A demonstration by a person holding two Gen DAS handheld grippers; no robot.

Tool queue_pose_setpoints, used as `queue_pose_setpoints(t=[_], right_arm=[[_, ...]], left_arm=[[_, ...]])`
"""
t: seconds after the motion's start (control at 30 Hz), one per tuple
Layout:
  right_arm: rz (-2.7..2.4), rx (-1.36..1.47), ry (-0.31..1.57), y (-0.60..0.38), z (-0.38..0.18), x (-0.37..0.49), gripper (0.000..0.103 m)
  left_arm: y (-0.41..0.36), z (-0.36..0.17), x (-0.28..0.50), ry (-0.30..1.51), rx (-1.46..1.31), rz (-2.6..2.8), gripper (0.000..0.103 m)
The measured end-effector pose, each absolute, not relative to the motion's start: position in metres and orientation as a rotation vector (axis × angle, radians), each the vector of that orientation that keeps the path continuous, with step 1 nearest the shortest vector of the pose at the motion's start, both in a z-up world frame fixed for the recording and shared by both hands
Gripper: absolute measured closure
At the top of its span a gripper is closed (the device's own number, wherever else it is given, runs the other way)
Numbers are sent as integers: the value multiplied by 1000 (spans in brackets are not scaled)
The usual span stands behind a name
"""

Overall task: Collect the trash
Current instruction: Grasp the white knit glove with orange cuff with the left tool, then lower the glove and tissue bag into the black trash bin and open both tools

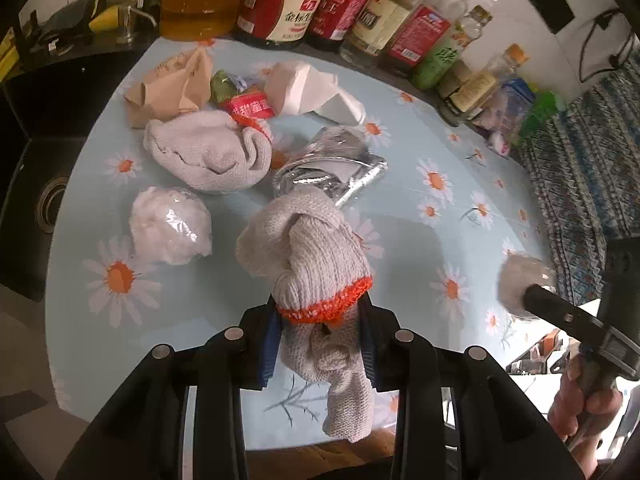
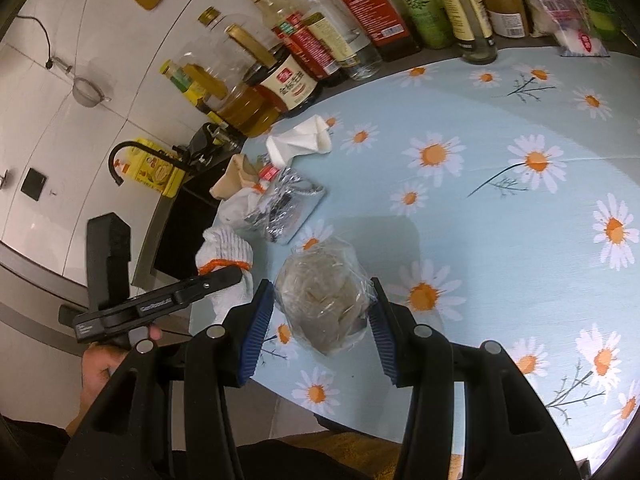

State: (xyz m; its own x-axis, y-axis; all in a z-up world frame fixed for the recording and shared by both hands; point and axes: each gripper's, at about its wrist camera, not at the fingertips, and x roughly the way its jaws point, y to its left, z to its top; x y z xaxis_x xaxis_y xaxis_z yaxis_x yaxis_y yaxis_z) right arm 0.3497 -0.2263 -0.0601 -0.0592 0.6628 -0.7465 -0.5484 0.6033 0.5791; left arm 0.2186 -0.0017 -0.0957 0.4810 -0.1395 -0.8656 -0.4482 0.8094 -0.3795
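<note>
My left gripper (image 1: 322, 320) is shut on a grey knit glove with an orange cuff (image 1: 308, 240), held over the daisy tablecloth. It also shows in the right wrist view (image 2: 226, 254). My right gripper (image 2: 322, 312) is shut on a crumpled clear plastic wrap ball (image 2: 320, 300), its pads pressing both sides; the ball also shows in the left wrist view (image 1: 520, 280). More trash lies behind: a second grey glove (image 1: 208, 152), a white plastic ball (image 1: 170, 224), a foil pouch (image 1: 328, 168), white tissue (image 1: 308, 88), brown paper (image 1: 172, 84) and a red wrapper (image 1: 250, 106).
A row of sauce and oil bottles (image 1: 288, 4) lines the back edge of the table. A black sink (image 1: 36, 168) with a faucet (image 2: 132, 152) lies to the left. A patterned cloth (image 1: 580, 168) hangs at the right. The tablecloth (image 2: 500, 208) stretches right.
</note>
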Motion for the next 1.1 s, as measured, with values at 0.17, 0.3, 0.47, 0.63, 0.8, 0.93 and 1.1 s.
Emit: queue_pose_setpoints(t=[0.17, 0.3, 0.47, 0.63, 0.8, 0.93, 1.1], right_arm=[[1009, 97, 1317, -216, -65, 332, 55], [1026, 79, 1346, -205, -74, 309, 55], [1039, 49, 1390, -190, -87, 277, 55], [1050, 30, 1422, -178, -96, 244, 55], [1044, 8, 1441, -171, -101, 209, 55], [1017, -6, 1457, -173, -106, 187, 55], [967, -18, 1498, -180, -123, 161, 55]], left_arm=[[-4, -86, 199, 1058, -628, 190, 71], [-6, -84, 175, 1066, -626, 179, 71], [-3, -87, 147, 1076, -639, 176, 71], [0, -94, 114, 1099, -648, 170, 71], [-3, -102, 85, 1130, -649, 136, 71], [-9, -108, 65, 1154, -643, 96, 71], [-17, -127, 44, 1219, -621, 45, 71]])
